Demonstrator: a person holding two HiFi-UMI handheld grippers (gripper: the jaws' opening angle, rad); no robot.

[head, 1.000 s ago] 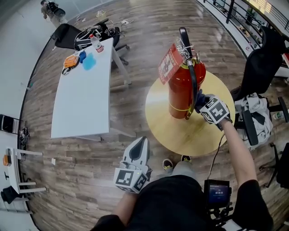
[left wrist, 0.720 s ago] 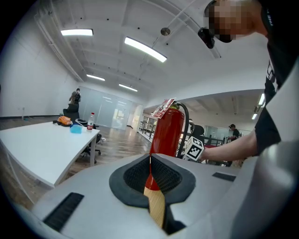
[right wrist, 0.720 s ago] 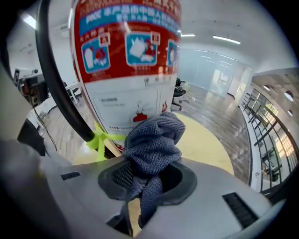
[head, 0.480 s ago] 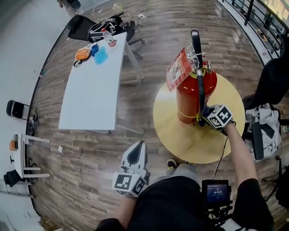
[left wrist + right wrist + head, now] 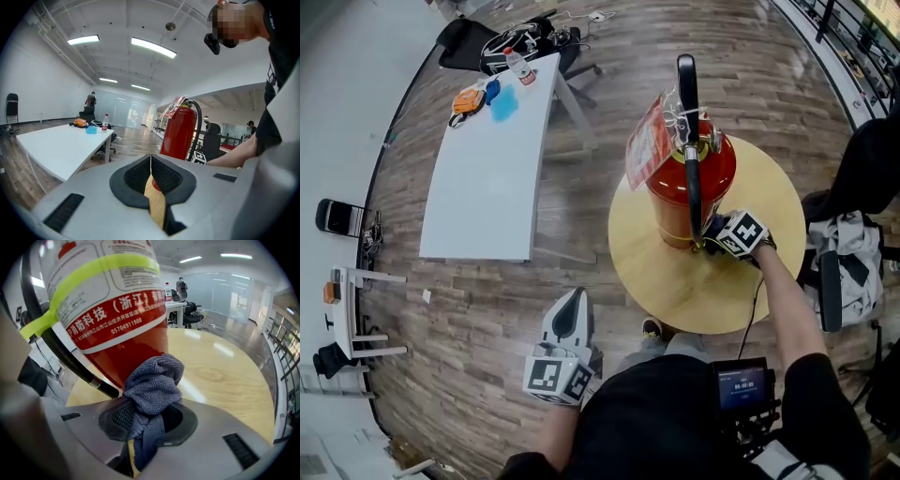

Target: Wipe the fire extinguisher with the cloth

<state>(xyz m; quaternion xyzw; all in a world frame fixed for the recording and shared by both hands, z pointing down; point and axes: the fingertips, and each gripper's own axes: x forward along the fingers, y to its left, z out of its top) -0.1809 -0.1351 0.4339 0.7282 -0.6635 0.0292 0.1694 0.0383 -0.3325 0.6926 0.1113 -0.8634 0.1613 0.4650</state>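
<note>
White desk [image 5: 487, 178] at far left, the clutter at its far end too small to name; the left gripper [image 5: 575, 300] hangs low over the floor, jaws pressed together on nothing. Red fire extinguisher [image 5: 689, 178] stands upright on the round wooden table [image 5: 712, 291], its base partly hidden by the right gripper [image 5: 709, 234], which is clamped on a grey-blue cloth [image 5: 152, 383] touching the cylinder's lower side. The label reads "(浙江)" and "05704911902", and its top is cut off.

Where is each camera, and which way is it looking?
Head view: on the person's head, looking down at the extinguisher on the round table; left gripper, right gripper and arms show.
Left gripper view: on the left gripper, looking across the room; shut jaws and the person's arm show.
Right gripper view: on the right gripper, close to the extinguisher; jaws hold the cloth.
Shared: all three show the extinguisher.
</note>
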